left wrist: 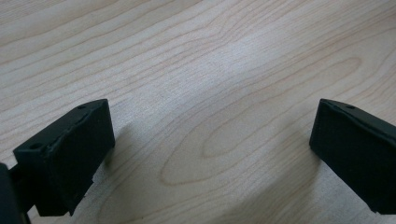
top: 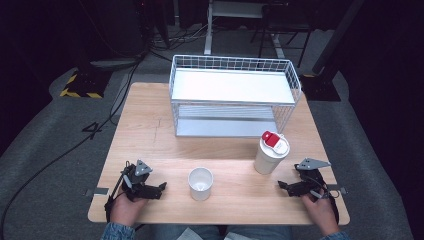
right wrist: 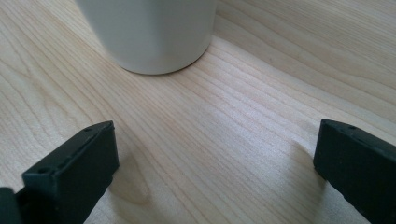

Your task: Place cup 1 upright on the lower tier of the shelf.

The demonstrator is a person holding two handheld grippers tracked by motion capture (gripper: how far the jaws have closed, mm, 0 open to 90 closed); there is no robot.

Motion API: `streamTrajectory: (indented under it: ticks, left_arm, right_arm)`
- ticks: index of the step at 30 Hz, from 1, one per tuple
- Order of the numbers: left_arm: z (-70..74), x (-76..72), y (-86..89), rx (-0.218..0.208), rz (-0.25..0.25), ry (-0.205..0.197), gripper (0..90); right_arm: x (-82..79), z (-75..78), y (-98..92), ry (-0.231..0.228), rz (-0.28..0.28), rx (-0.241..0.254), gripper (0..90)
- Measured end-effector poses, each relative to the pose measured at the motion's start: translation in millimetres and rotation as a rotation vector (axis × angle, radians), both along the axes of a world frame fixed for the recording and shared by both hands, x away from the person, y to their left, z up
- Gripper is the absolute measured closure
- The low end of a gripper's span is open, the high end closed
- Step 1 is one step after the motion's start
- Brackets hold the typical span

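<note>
A: Item one, left gripper (top: 161, 189). State?

B: Jaws wide apart, nothing between them; its own view has bare wood under both pads. It lies near the desk's (top: 150, 135) front-left corner, pointing toward the cup (top: 200, 183).

A: Item two, right gripper (top: 282, 186).

B: Also spread wide and empty. It sits near the front-right corner, aimed at the tumbler (top: 270, 153). In the right gripper view the tumbler's (right wrist: 149, 35) base stands just ahead of the jaws, not between them.

A: Item three, the vessels.

B: Cup: open, white, upright, near the middle of the front edge, apart from both grippers. Tumbler: taller, white, red-capped lid, upright, right of the cup and a little farther back. Rack (top: 235, 97): wire, two shelves, at the back edge, nothing on it.

A: Handling note for the step?

B: Likely an approach to grasp. Advance the right gripper level until the tumbler's wall sits midway between the pads, then close low on the body, below the lid, so it doesn't tip. Same for the cup: straddle it squarely and squeeze gently, since thin walls may deform.
</note>
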State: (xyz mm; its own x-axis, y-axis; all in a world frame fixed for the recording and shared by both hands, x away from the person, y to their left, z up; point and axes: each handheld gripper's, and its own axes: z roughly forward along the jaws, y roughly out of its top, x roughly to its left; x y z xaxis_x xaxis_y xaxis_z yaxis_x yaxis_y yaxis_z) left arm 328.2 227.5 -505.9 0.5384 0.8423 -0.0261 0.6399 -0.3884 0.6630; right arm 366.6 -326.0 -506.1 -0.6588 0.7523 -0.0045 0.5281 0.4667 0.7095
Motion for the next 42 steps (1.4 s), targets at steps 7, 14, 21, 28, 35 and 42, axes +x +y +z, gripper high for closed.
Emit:
streamTrajectory:
  ticks: [7, 14, 21, 28, 35, 42]
  left_arm:
    - [0.3, -2.0, -0.8, -0.001, 0.004, 0.006, 0.5]
    - [1.2, -2.2, -0.4, 0.005, -0.005, 0.016, 0.5]
    - [3.4, -1.8, 0.8, -0.018, -0.027, 0.036, 0.3]
    - [19.6, -8.0, 1.2, -0.064, -0.004, -0.006, 0.3]
    - [37.4, -19.0, -6.5, -0.075, -0.045, -0.056, 0.4]
    - [54.5, -30.7, -18.1, -0.074, -0.102, -0.104, 0.4]
  right_arm:
    - [0.0, 0.0, 0.0, 0.000, -0.001, 0.000, 0.1]
    - [0.0, 0.0, 0.0, 0.000, -0.001, 0.000, 0.1]
    - [0.1, 0.0, 0.0, 0.000, -0.002, 0.000, 0.1]
    - [0.1, 0.0, 0.0, 0.000, -0.001, 0.000, 0.1]
    - [0.0, 0.0, 0.0, 0.000, -0.002, 0.000, 0.0]
    - [0.1, 0.0, 0.0, 0.000, -0.001, 0.000, 0.0]
